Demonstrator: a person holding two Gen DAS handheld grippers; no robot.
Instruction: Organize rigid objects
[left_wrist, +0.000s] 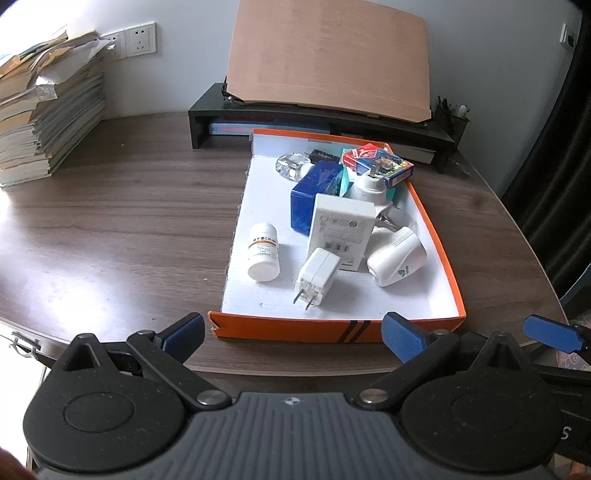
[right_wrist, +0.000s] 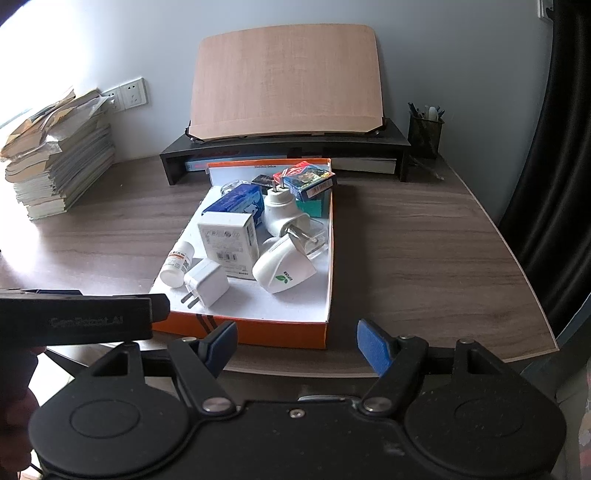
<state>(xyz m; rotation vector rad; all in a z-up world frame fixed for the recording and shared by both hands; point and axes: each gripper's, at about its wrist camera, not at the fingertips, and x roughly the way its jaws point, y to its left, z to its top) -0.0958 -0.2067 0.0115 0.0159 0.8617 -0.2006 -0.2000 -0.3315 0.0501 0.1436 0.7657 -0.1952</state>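
Observation:
An orange box lid with a white inside (left_wrist: 439, 254) (right_wrist: 330, 258) lies on the wooden desk. It holds a white pill bottle (left_wrist: 263, 253) (right_wrist: 177, 264), a white plug charger (left_wrist: 317, 277) (right_wrist: 206, 282), a white carton (left_wrist: 341, 229) (right_wrist: 229, 238), a blue box (left_wrist: 314, 192) (right_wrist: 238, 201), white plug-in devices (left_wrist: 397, 260) (right_wrist: 282, 271), a card pack (left_wrist: 376, 162) (right_wrist: 310, 181) and a glass piece (left_wrist: 291, 164). My left gripper (left_wrist: 293, 334) is open and empty at the lid's near edge. My right gripper (right_wrist: 297, 347) is open and empty, also at the near edge.
A tall pile of papers and books (left_wrist: 44, 118) (right_wrist: 59, 166) stands at the back left. A black monitor riser (left_wrist: 321, 123) (right_wrist: 284, 151) with a tilted wooden board (left_wrist: 328, 55) (right_wrist: 288, 81) is behind the lid. A pen holder (right_wrist: 424, 129) stands at the back right.

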